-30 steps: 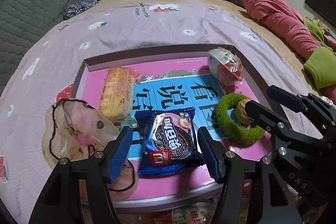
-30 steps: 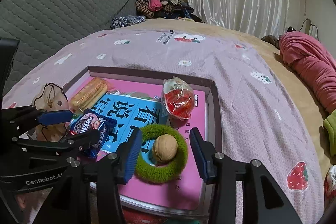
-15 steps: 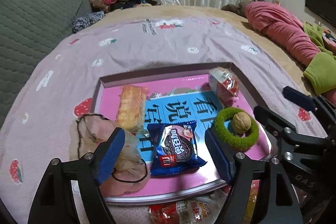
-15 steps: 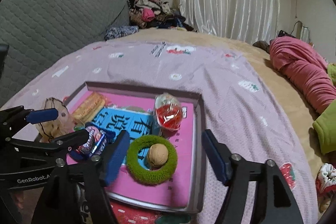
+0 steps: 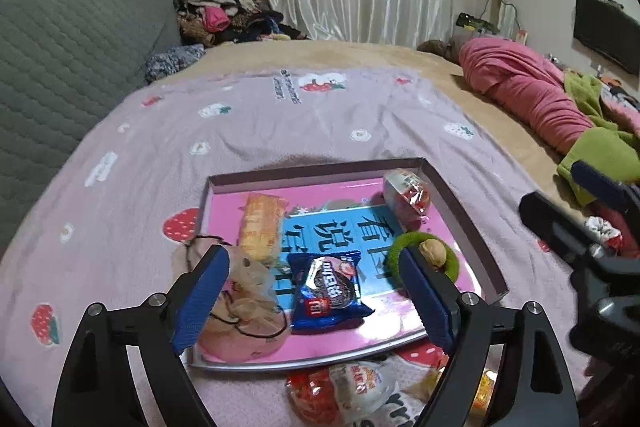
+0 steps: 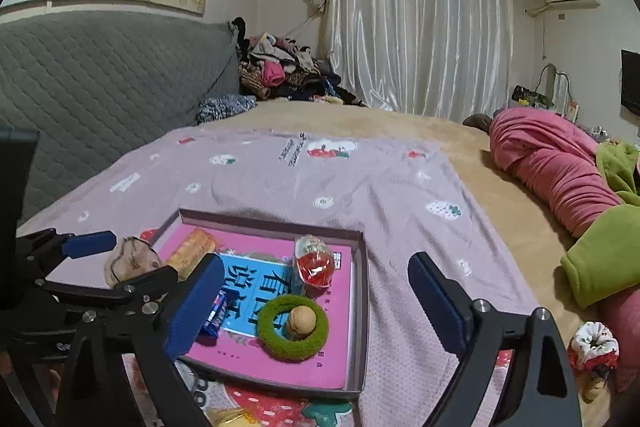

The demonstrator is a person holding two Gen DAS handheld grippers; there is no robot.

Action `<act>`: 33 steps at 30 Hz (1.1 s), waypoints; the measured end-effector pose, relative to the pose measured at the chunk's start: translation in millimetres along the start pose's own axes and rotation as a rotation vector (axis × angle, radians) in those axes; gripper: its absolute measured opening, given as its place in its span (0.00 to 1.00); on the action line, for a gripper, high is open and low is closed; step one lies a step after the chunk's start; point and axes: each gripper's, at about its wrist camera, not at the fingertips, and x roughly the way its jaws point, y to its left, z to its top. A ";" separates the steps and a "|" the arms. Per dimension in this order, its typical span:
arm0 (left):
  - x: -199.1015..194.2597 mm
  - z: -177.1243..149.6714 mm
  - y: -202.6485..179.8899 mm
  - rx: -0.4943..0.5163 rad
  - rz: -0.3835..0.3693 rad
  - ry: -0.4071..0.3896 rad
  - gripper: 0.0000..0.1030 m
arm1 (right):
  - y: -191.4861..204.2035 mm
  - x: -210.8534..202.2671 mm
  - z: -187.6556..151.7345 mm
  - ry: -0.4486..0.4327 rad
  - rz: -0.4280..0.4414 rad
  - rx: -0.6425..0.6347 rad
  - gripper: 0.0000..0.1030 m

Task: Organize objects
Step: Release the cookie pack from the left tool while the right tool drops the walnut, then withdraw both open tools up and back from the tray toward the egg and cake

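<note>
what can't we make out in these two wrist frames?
- Snack packs below the tray, left wrist view: cut off by the bottom edge and the left gripper fingers.
- Blue cookie pack, right wrist view: mostly behind a finger of the right gripper.
- Pouch, right wrist view: partly behind the left gripper.

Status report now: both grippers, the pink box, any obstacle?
Left gripper and right gripper opening, both empty. Shallow pink box holds blue cookie packet, walnut inside green fuzzy ring. Nothing blocking.
</note>
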 end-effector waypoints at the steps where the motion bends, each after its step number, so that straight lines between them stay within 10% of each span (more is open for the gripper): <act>1: -3.9 -0.6 1.4 0.001 0.013 -0.004 0.85 | 0.7 -3.9 1.7 0.000 0.004 -0.002 0.91; 33: -208.9 -23.2 2.9 -0.048 0.106 -0.071 0.86 | 27.8 -190.5 7.5 -0.054 0.003 -0.118 0.93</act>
